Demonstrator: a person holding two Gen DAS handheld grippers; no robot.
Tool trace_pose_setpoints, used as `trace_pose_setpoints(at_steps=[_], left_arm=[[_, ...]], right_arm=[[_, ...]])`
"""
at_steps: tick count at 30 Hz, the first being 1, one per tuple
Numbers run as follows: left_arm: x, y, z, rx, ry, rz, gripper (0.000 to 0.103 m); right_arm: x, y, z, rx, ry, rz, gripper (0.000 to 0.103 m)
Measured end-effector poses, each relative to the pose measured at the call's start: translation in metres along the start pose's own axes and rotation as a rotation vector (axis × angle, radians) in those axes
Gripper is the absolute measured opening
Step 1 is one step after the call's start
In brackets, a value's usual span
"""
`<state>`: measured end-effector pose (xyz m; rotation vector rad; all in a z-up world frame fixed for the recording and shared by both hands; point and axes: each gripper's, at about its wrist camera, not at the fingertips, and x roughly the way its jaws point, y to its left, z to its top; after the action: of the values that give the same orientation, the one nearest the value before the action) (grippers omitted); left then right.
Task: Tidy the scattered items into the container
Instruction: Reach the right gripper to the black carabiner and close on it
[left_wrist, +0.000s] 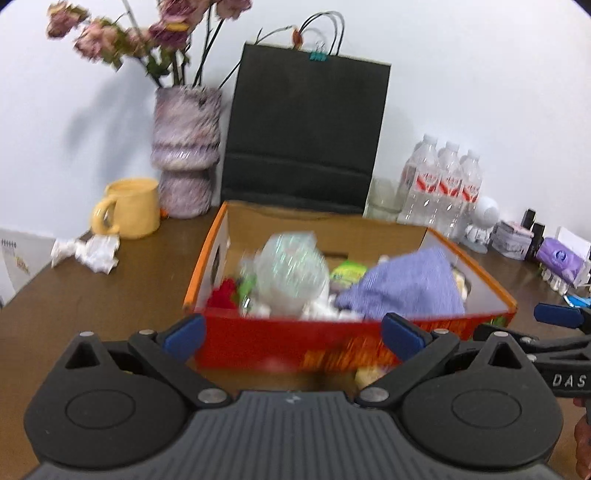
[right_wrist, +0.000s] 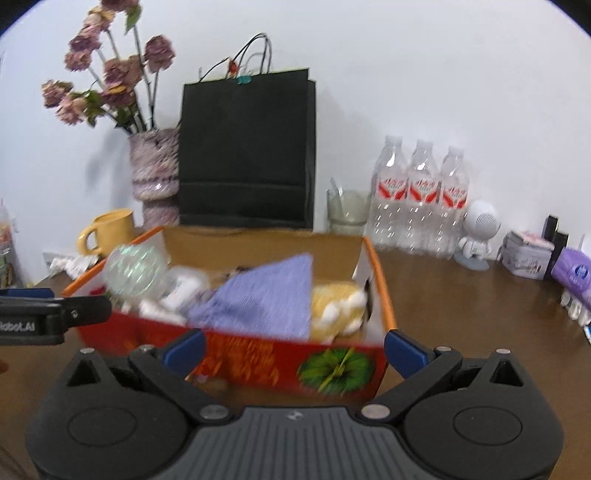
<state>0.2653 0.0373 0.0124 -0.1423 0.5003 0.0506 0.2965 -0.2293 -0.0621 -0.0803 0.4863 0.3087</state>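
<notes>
A red and orange cardboard box (left_wrist: 258, 343) sits on the brown table in front of both grippers; it also shows in the right wrist view (right_wrist: 258, 360). It holds a purple cloth (left_wrist: 406, 288) (right_wrist: 266, 299), a crumpled clear plastic bag (left_wrist: 291, 269) (right_wrist: 133, 273), a red item (left_wrist: 223, 293), a green packet (left_wrist: 347, 273) and a yellow plush toy (right_wrist: 340, 310). My left gripper (left_wrist: 293, 334) is open and empty just before the box's front wall. My right gripper (right_wrist: 293, 349) is open and empty, also before the front wall.
Crumpled white tissue (left_wrist: 88, 251) lies on the table left of the box near a yellow mug (left_wrist: 129, 206). Behind stand a flower vase (left_wrist: 184, 151), a black paper bag (left_wrist: 303, 129), water bottles (left_wrist: 443, 184), a glass (right_wrist: 347, 212), a white figurine (right_wrist: 476, 232) and small boxes (right_wrist: 528, 254).
</notes>
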Motion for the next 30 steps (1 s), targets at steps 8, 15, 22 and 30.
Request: trace_pose_setpoints(at_steps=[8, 15, 22, 30], left_arm=[[-0.002, 0.03, -0.038, 0.01, 0.082, 0.044, 0.103], [-0.007, 0.061, -0.038, -0.034, 0.094, 0.054, 0.103], [-0.011, 0.076, -0.037, -0.04, 0.094, 0.044, 0.103], [-0.013, 0.071, -0.038, -0.024, 0.094, 0.03, 0.103]], right_arm=[[0.007, 0.04, -0.037, -0.067, 0.091, 0.098, 0.102], [0.024, 0.078, -0.04, -0.111, 0.136, 0.161, 0.099], [0.043, 0.089, -0.039, -0.084, 0.181, 0.182, 0.085], [0.038, 0.089, -0.04, -0.1, 0.164, 0.211, 0.053]])
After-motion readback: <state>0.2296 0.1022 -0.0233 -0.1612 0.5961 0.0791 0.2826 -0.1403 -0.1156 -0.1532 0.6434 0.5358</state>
